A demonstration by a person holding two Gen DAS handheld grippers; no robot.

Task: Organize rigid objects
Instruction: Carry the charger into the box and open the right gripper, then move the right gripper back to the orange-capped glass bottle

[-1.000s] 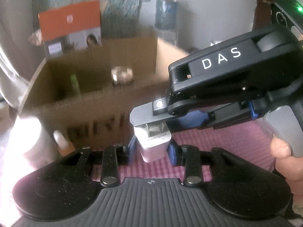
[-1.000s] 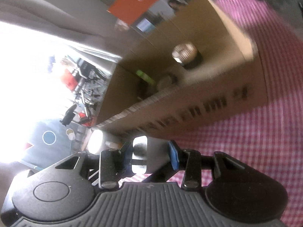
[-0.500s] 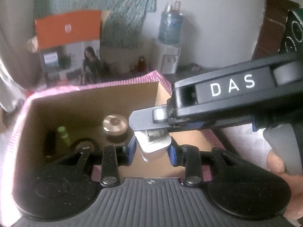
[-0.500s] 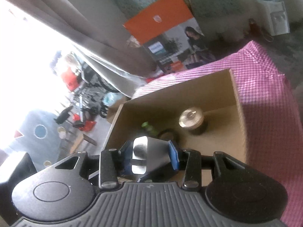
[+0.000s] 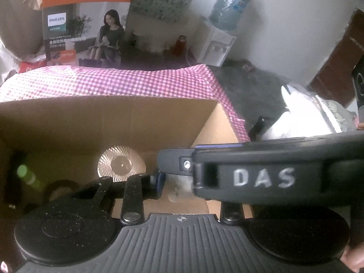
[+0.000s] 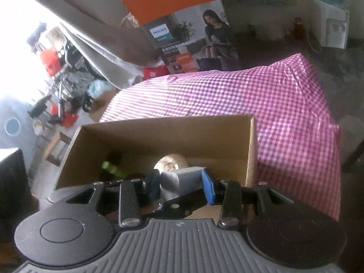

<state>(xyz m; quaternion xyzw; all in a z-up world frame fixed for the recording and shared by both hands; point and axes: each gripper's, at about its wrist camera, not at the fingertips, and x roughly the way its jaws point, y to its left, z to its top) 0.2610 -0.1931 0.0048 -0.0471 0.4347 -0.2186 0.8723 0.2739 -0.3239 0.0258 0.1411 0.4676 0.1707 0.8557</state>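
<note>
A white charger [image 6: 182,178] hangs over the open cardboard box [image 6: 163,134], just inside its near right corner. My right gripper [image 6: 179,187] is shut on it, blue pads on both sides. In the left wrist view the charger [image 5: 176,190] shows only as a pale blur between the jaws of my left gripper [image 5: 182,186], which are closing on it. The right gripper's black housing marked DAS [image 5: 261,178] crosses over and hides the left gripper's right finger. Inside the box [image 5: 113,118] stand a jar with a ribbed gold lid [image 5: 121,165] and a green-tipped item [image 5: 27,174].
The box sits on a pink checked cloth [image 6: 284,104]. Behind it stands an orange printed carton [image 5: 86,22], and a water dispenser [image 5: 218,45] stands against the far wall. A thumb [image 5: 352,258] shows at the lower right. A dark round item [image 5: 59,188] lies low in the box.
Both grippers have carried the charger forward from in front of the box to above its opening. The right gripper's housing now lies lower across the left view.
</note>
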